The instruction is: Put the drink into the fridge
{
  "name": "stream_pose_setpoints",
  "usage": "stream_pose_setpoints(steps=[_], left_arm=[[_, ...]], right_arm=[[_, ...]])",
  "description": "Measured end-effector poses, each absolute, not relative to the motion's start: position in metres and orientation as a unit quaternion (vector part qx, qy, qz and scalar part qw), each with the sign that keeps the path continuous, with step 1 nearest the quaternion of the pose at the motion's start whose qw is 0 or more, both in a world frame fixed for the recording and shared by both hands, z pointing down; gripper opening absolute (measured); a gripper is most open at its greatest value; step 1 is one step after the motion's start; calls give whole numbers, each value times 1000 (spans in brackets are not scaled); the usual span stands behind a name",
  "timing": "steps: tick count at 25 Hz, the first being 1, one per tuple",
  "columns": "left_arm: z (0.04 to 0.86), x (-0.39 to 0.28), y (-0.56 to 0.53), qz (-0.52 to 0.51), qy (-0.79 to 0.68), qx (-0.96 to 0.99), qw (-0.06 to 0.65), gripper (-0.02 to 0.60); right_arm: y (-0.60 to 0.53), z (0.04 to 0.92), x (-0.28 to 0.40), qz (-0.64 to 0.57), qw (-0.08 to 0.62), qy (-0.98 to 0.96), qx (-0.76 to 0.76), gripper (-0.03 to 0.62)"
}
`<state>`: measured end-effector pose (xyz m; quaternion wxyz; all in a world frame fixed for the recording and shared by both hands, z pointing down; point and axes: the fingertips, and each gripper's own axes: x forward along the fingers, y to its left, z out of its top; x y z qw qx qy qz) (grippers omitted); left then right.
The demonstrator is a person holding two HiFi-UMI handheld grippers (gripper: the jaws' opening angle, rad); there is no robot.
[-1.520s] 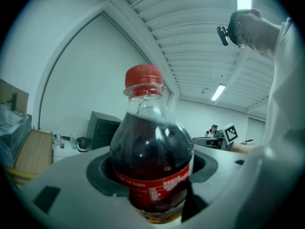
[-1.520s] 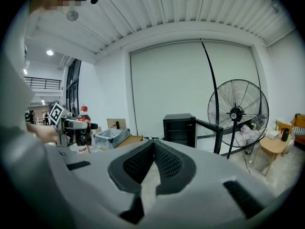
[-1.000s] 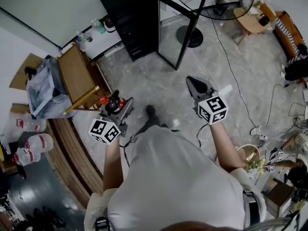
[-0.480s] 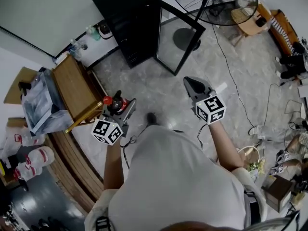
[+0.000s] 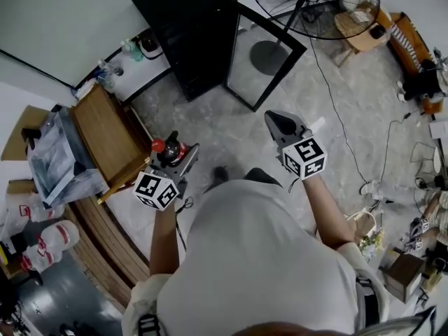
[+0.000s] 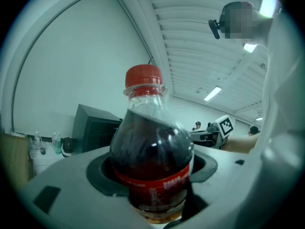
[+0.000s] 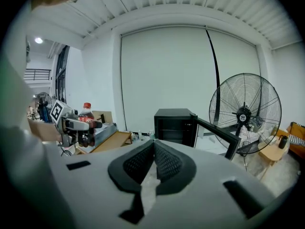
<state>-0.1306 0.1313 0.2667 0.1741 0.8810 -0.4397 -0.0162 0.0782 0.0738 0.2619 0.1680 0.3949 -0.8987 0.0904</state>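
Observation:
A cola bottle [image 6: 151, 161] with a red cap and red label stands upright between the jaws of my left gripper [image 5: 170, 154], which is shut on it; the same cola bottle [image 5: 166, 150] shows in the head view and, small, as the cola bottle [image 7: 86, 123] at the left of the right gripper view. My right gripper [image 5: 280, 124] is held out ahead, jaws together and empty. The black fridge [image 5: 192, 26] stands ahead by the wall with its glass door [image 5: 262, 61] swung open; the fridge [image 7: 174, 125] is also ahead in the right gripper view.
A large floor fan [image 5: 315, 2] stands right of the fridge. A wooden table [image 5: 105, 131] with a clear plastic box [image 5: 52, 156] is at the left. Cables [image 5: 350, 124] run over the floor at the right, with clutter [image 5: 413, 243] near the right edge.
Both grippers and the person have moved forward toward the fridge, which sits a little nearer in the head view. The bottle stays in the left gripper.

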Motion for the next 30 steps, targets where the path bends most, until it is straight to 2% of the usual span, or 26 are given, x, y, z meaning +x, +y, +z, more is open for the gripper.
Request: stream_pose_setpoints(steps=[19,30], left_arm=[[296,-103,36,-9,-530,823,205,307],[309,-73,-53,-1,-592,786,179,307]], right_arm=[[-75,292,78,101,180,-931,301,-3],[-168,320,74,85,185,-956,211,-3]])
